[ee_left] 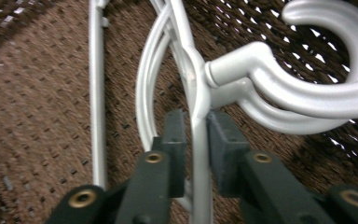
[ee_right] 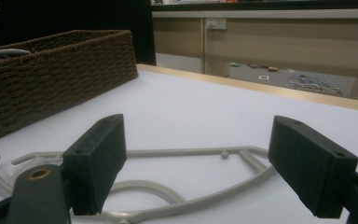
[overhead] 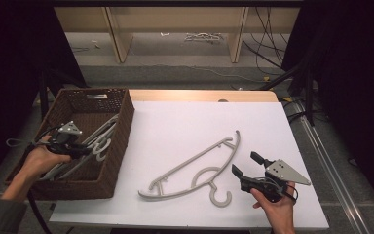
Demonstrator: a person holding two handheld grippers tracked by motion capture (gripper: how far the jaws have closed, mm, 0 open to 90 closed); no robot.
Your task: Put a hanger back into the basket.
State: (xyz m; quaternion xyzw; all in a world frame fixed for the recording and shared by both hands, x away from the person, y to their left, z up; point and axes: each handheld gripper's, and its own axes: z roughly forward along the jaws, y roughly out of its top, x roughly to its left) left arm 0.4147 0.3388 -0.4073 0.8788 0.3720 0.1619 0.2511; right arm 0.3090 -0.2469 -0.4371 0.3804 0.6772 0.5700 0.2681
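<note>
Gripping a basket hanger, left claw (right claw wide) faces table hanger.

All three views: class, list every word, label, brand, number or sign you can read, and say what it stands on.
None can be read.
The pale patch on the far wall of the wicker basket could be a label or a handle slot; it is too small to tell.
The hanger on the table, the hangers in the basket and both tools bear no legible marks.
</note>
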